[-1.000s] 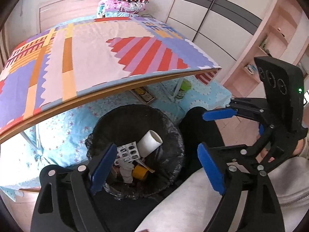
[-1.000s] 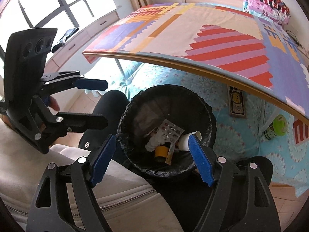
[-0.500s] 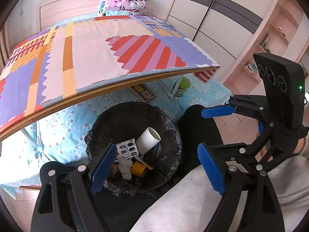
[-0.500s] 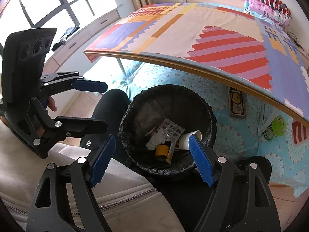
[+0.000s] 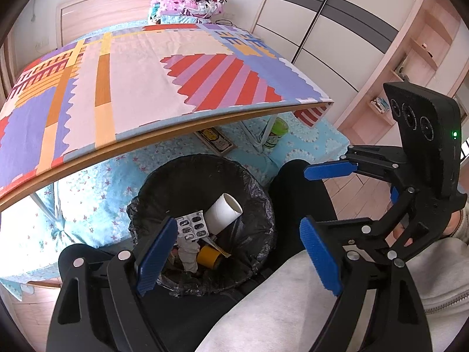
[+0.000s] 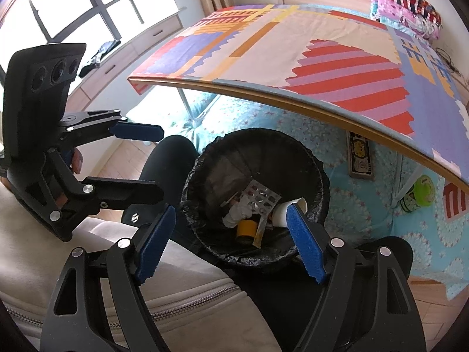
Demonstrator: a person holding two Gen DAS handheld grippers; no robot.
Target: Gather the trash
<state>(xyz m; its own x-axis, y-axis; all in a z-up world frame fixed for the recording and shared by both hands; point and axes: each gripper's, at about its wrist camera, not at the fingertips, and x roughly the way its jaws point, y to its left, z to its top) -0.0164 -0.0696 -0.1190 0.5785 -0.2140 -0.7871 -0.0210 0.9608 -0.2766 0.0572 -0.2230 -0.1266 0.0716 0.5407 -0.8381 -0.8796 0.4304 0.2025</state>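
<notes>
Left gripper (image 5: 237, 252) and right gripper (image 6: 231, 243), both wide and empty, above the lined trash bin (image 5: 263, 193); a careless reach beneath could tip it, spilling the blister pack (image 5: 192, 224).

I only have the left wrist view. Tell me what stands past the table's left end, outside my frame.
Observer: The right wrist view shows a bright window there, with a low drawer cabinet under it.
Operator: Report anything lying on that cabinet.
Observer: One dark object lies on its top, too small to identify.
Operator: Check the right gripper from its own camera.
Observer: The right gripper is open with nothing between its fingers. The lined trash bin shows through the gap, below it.
</notes>
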